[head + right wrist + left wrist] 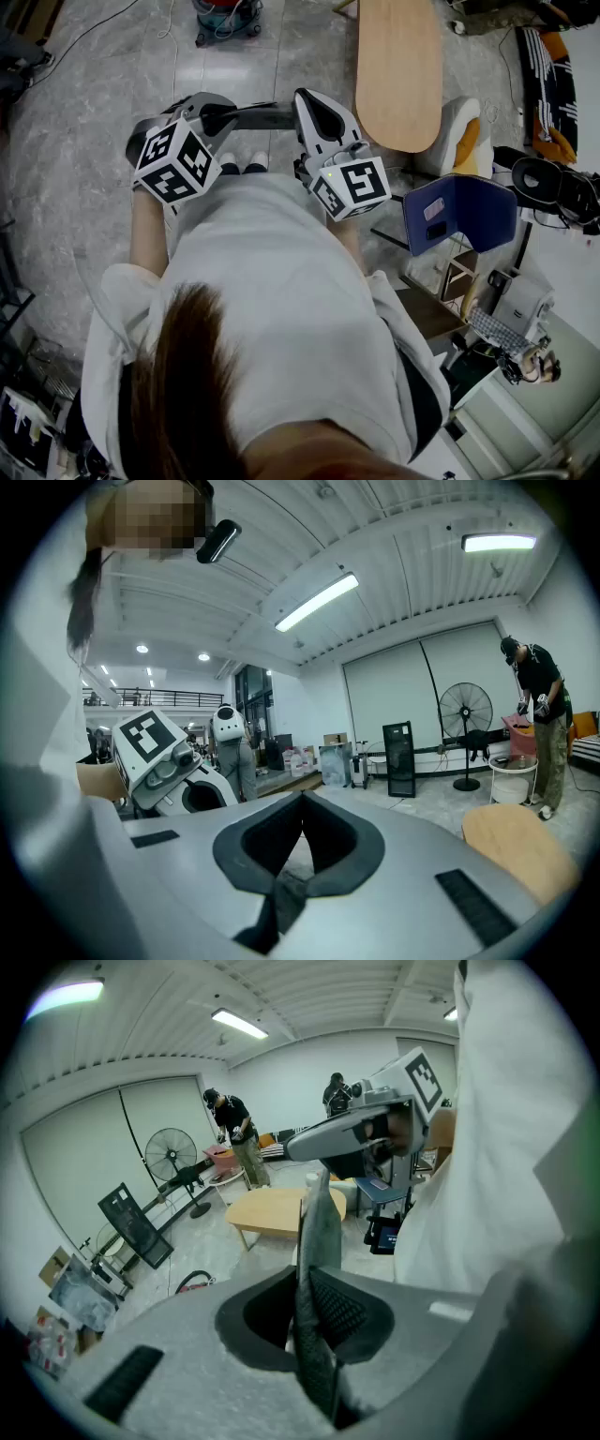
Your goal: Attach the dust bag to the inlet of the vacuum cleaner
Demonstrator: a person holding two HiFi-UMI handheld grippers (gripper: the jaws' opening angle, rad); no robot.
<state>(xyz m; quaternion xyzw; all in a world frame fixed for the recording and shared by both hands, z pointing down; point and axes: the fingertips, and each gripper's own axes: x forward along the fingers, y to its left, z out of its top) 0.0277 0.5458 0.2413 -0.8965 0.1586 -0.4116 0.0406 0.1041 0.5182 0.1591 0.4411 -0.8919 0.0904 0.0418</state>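
I stand holding both grippers in front of my chest. The left gripper (286, 114) points to the right, at the right gripper; its jaws are shut to a thin seam (319, 1185) and I see nothing between them. The right gripper (309, 103) points away from me, its jaws shut and empty (300, 803). Each one shows in the other's view: the right gripper (375, 1133) ahead, the left gripper (159, 761) at the left. A red and teal vacuum cleaner (225, 19) stands on the floor well ahead. I see no dust bag.
An oval wooden table (398, 66) stands ahead on the right, with a blue folding seat (459, 211) nearer me. A floor fan (466, 710) and a standing person (539, 724) are by the far wall. A cable (84, 37) runs over the floor.
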